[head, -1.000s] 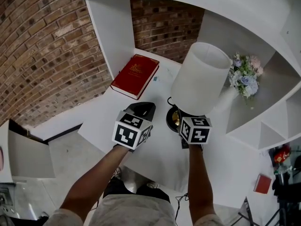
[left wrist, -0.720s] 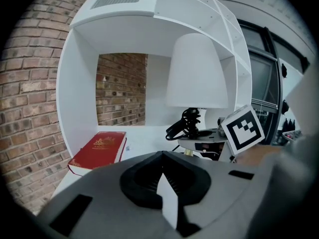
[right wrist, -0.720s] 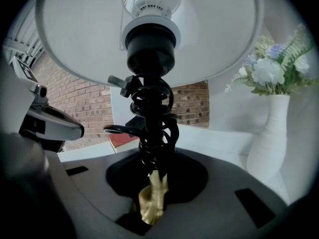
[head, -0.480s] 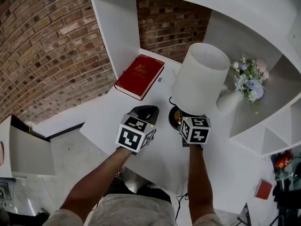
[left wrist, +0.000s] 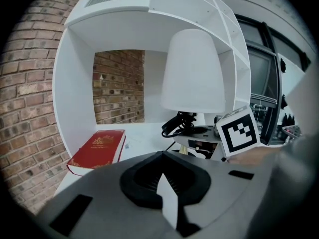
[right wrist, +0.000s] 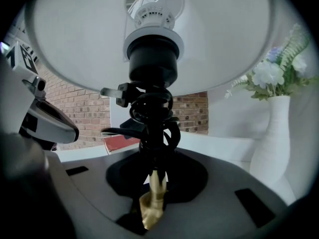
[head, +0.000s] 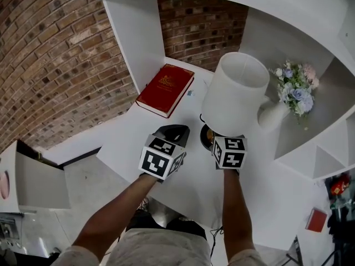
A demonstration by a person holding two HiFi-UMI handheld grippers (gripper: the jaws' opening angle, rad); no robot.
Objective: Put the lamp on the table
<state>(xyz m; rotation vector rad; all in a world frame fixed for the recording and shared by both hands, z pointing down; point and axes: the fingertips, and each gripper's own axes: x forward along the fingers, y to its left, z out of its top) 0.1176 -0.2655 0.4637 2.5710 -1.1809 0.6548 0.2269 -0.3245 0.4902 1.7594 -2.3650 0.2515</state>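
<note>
Overall, the setting is a room with a brick wall (head: 50, 54) and a large white shelving unit (head: 133, 43) standing against it. A white table (head: 130, 134) runs out from the unit's open lower bay, with grey floor (head: 83, 182) below its near edge.

On the table, well back to the left, a red book (head: 165, 89) lies flat beside the unit's side panel. To the right a white vase (head: 272, 115) stands upright and holds pale flowers (head: 294, 87).

The lamp (head: 236, 93) is between book and vase, over the middle of the table. It is roughly upright, and its white shade leans slightly toward the vase. Its dark round base (head: 208, 136) shows just under the shade. Whether the base rests on the table cannot be told. A black cord (right wrist: 154, 118) is coiled round the stem below the bulb socket, with the plug (right wrist: 117, 93) sticking out to one side.

The right gripper (right wrist: 152, 198) is clamped on the lamp's gold stem, low down beneath the coil.

The left gripper (head: 172, 132) hovers over the table just left of the lamp base, clear of it. Its jaws are closed together with nothing between them.
</note>
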